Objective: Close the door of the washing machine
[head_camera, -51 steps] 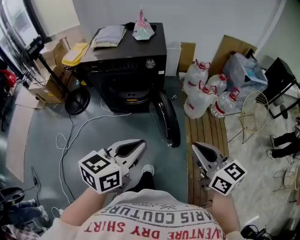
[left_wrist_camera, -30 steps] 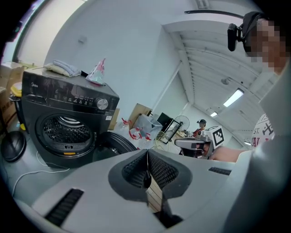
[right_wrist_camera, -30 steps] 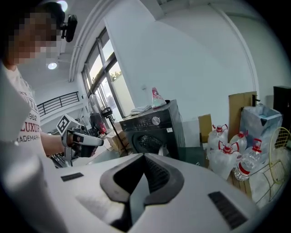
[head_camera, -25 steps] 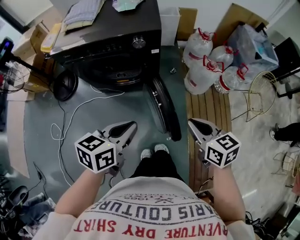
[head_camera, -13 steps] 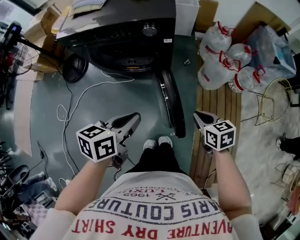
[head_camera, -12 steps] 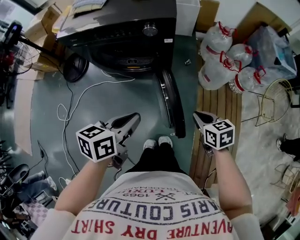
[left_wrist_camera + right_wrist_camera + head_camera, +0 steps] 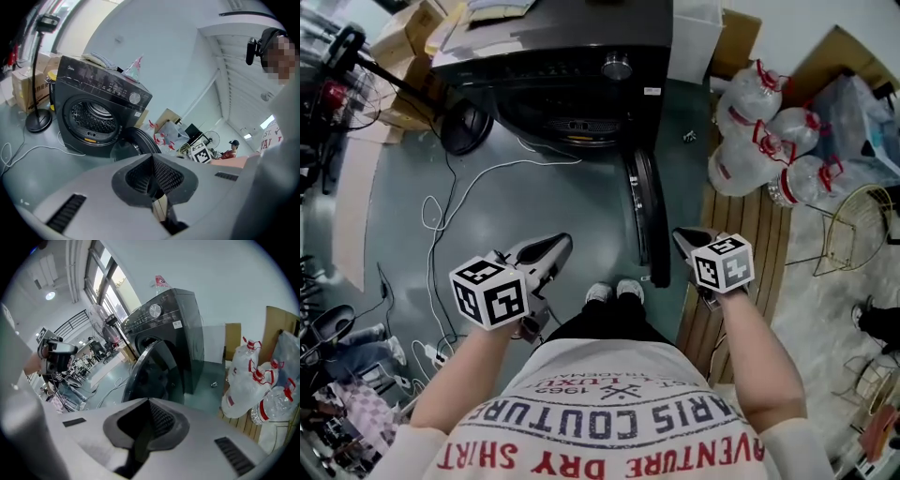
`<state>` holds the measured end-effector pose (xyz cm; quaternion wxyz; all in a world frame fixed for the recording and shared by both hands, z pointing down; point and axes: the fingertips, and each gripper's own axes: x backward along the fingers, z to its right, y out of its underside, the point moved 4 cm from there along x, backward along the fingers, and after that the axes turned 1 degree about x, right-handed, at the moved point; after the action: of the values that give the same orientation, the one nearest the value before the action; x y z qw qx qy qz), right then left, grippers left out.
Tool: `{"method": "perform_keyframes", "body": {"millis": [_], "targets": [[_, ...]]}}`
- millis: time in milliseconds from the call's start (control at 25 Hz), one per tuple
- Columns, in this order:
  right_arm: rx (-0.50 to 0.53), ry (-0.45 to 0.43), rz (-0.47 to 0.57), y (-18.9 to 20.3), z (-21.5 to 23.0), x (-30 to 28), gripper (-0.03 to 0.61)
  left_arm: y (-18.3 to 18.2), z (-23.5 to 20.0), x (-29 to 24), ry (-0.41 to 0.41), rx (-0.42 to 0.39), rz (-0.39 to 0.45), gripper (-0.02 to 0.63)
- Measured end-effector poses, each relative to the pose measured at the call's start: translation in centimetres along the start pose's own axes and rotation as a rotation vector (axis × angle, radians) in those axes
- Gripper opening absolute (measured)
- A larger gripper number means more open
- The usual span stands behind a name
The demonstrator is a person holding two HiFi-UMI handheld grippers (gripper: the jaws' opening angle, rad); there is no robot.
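Door: the door (image 7: 645, 217) of the washing machine (image 7: 572, 56) is at frame centre, swung fully open and seen edge-on. Its long axis runs from the hinge right of the drum opening (image 7: 572, 117) down the frame towards the person's shoes (image 7: 614, 292).
Surroundings: water bottles (image 7: 755, 141) are at the upper right on wooden slats (image 7: 741, 234). A white cable (image 7: 473, 187) loops over the floor at the left.
In the way: nothing lies between the door and the drum opening.
Right tongs: the right tongs (image 7: 680, 236), pressed together and empty, are just right of the door's free end.
Left tongs: the left tongs (image 7: 558, 242), also together and empty, are at the lower left, apart from the door.
Change: the right tongs have drifted closer to the door's edge; the door is as open as before.
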<state>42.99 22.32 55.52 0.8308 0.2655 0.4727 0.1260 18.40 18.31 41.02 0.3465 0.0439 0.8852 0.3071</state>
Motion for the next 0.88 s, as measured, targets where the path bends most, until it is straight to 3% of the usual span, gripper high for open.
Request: {"method": "perform_keyframes", "body": {"millis": [200, 880], "targets": [[0.043, -0.021, -0.031, -0.4, -0.8, -0.5, 0.021, 0.4, -0.1, 0.6, -0.030, 0.004, 0.015, 0.028], [0.038, -0.082, -0.060, -0.8, -4.7, -2.6, 0.021, 1.3, -3.8, 3.1, -0.061, 0.100, 0.069, 0.028]]}}
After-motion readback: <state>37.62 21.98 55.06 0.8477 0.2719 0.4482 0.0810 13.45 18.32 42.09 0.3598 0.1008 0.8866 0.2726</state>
